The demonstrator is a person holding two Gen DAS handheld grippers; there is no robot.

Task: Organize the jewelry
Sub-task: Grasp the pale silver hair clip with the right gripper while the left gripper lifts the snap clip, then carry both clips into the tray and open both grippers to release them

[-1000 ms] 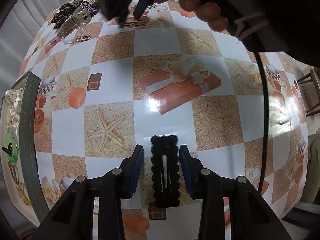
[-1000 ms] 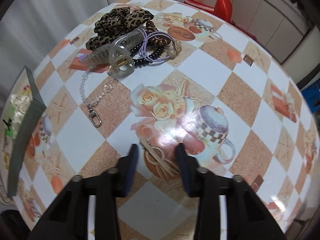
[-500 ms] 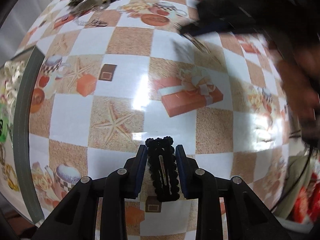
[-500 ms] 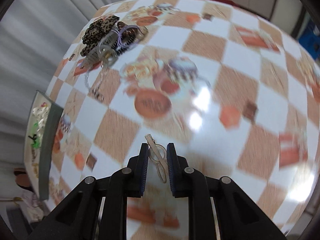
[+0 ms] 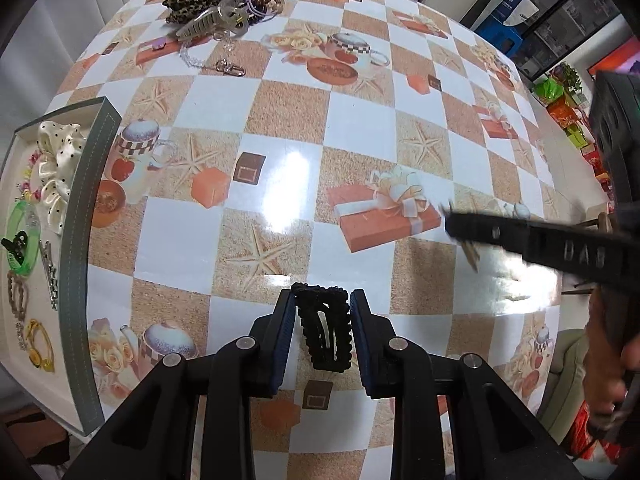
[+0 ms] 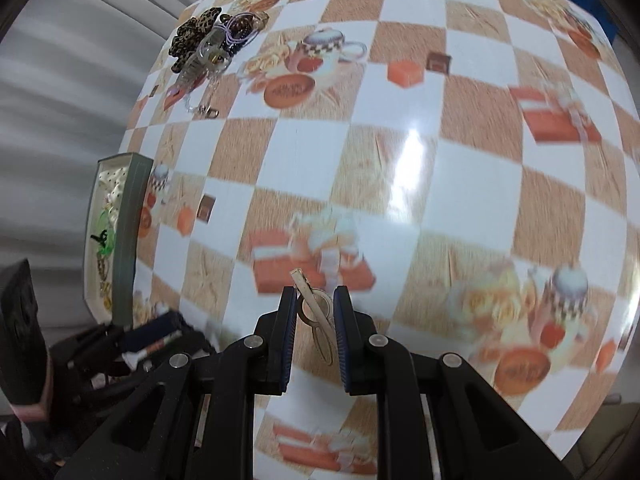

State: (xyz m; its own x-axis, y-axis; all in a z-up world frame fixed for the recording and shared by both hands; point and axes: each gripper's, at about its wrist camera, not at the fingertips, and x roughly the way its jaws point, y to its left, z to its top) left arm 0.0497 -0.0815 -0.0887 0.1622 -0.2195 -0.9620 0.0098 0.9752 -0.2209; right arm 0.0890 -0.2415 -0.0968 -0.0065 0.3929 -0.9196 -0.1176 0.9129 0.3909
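Black beaded clip [image 5: 325,326] between left fingers [image 5: 285,334]; gold clip [image 6: 317,312] between right fingers [image 6: 289,330].

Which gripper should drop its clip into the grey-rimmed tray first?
Probably the left gripper: holding the black beaded hair clip, it sits nearer the grey-rimmed tray. The right gripper, holding the slim metal clip, is farther.

I see a big table [image 5: 360,128] with a shiny cover of white and sandy brown squares, with pictures of starfish, teapots, roses and orange gift boxes. A bright light glints off it in the middle. A pale grey curtain [image 6: 80,80] hangs behind the table. Far off on the right is a blue box [image 5: 506,20] by dark shelves
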